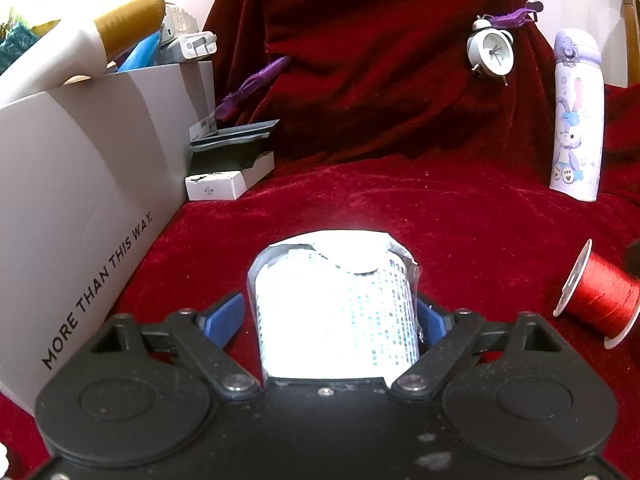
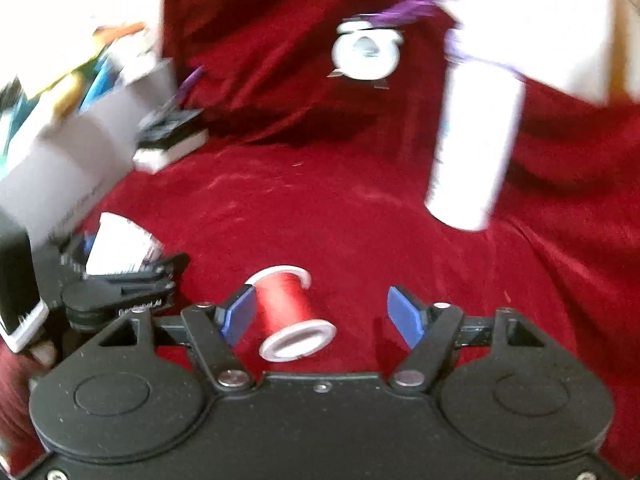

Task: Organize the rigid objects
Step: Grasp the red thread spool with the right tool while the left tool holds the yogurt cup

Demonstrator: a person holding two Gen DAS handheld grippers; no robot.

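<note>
My left gripper (image 1: 332, 316) has a white roll wrapped in plastic (image 1: 332, 300) sitting between its blue pads. The right pad looks like it touches the wrap, but there's a gap of red cloth at the left pad, so I'd say the jaws are spread and not squeezing it. The roll is blown out by glare, so I can't read the print on it.

To the left is a grey box (image 1: 92, 184) with "MORE THAN THIS WAY." printed on its side, stuffed with stuff, including a big gold thread cone (image 1: 128, 20). A few small white and black boxes (image 1: 228, 168) are stacked just beside its far corner.

My right gripper (image 2: 320, 314) is spread wide with the red thread spool (image 2: 286, 308) lying on its side between the fingers. It's close to the left pad, maybe touching, and well clear of the right one, so nothing is clamped. That view is pretty blurry.

Further back on the red velvet cloth (image 1: 400, 208), a small white alarm clock (image 1: 490, 50) sits against the draped fabric with a purple clip (image 1: 516, 14) just beside it, and a white bottle with a bunny cartoon (image 1: 578, 120) stands upright at the far right.
</note>
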